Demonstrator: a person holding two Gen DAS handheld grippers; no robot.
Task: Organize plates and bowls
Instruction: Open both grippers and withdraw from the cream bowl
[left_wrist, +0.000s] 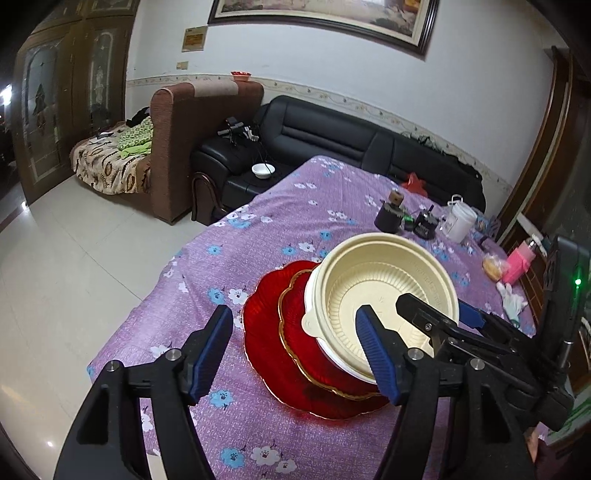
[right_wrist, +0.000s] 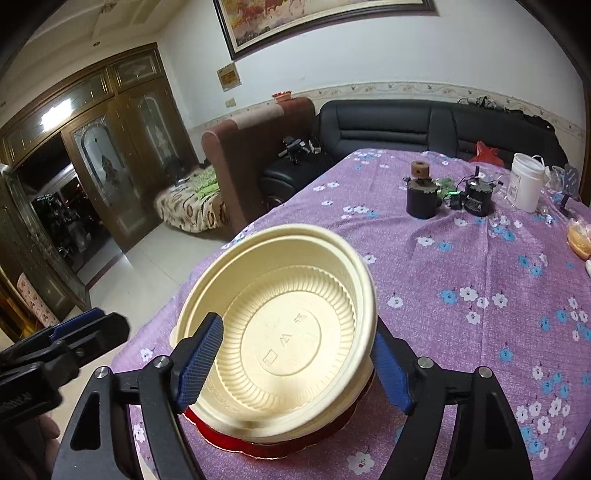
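Left gripper (left_wrist: 295, 347) stands spread, ribbed blue pads apart; one pad overlaps the near rim of the cream bowl (left_wrist: 380, 291), contact unclear, the other hangs over bare cloth. Right gripper (right_wrist: 295, 362) also spread, straddling the bowl's near wall, one pad inside and one outside, neither clearly pressing. Bowl: thin cream plastic, round, fluted inner wall, flat base with embossed marks, small tab on rim; a second rim shows beneath, nested. It sits on a scalloped red plate with gold edge (left_wrist: 295, 332), glassy, atop a larger red plate (left_wrist: 266, 354). Bench (left_wrist: 258, 236) draped in purple floral cloth.
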